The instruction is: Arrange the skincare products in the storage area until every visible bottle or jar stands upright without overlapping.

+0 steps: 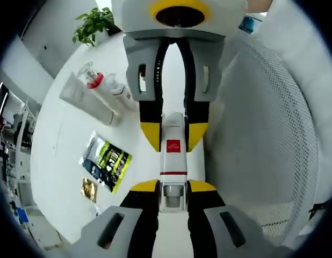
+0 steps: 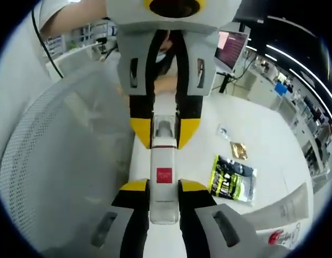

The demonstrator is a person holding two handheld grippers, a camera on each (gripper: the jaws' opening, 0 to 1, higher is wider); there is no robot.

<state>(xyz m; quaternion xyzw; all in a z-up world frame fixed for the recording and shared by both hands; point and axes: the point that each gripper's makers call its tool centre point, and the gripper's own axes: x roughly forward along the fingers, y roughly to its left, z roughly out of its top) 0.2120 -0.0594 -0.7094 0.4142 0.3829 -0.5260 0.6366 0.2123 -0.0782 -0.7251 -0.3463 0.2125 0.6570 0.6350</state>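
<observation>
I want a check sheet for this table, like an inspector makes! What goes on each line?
Surface: white table, mostly bare.
Job's things: white tube with red square label, held at both ends between the two claws; white mesh basket beside it; white tube, bottle with red band and another small bottle lying on the table.
Clutter: black and green sachet, small gold sachet.
Grippers: left claw shut on the tube's cap end; right claw shut on its other end.
Cables: a dark cable near a person's arm.
Surroundings: potted plant, computer screen, office desks.
</observation>
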